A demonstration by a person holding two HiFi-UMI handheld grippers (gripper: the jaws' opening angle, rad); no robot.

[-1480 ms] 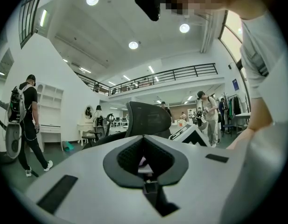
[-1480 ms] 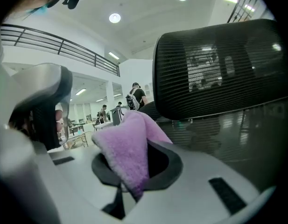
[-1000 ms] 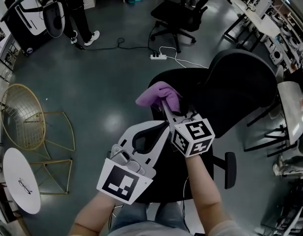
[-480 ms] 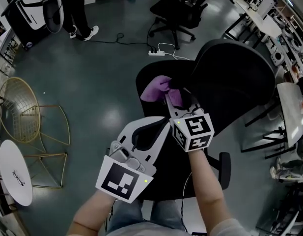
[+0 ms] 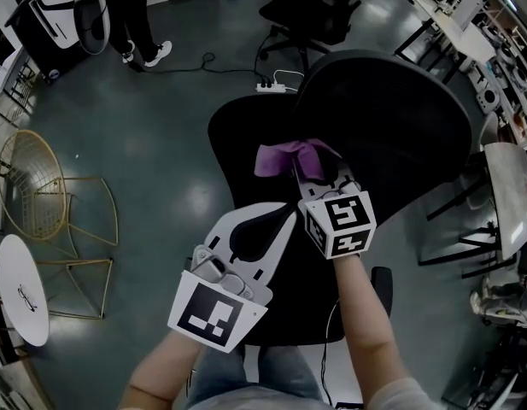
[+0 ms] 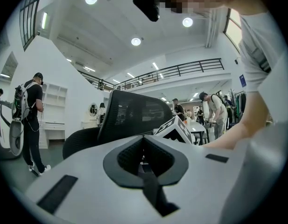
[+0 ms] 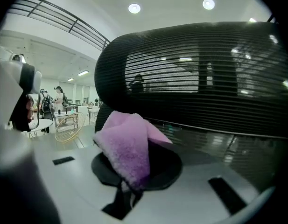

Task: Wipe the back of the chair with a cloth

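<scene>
The bunched purple cloth (image 5: pixel 284 158) is held just beside the upright black mesh chair back (image 5: pixel 391 109).

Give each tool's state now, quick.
Left tool: closed, empty.
Right tool: closed on the cloth.

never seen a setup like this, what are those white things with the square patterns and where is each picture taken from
A person holds a hand-operated tool in each hand; the patterned cubes are markers fixed to them. The top-down picture comes from a camera on the person's head. The other two come from cameras riding on each tool, looking along its jaws. The right tool is clamped on a purple cloth, close to the mesh back of a black office chair. The left tool is shut and holds nothing.
</scene>
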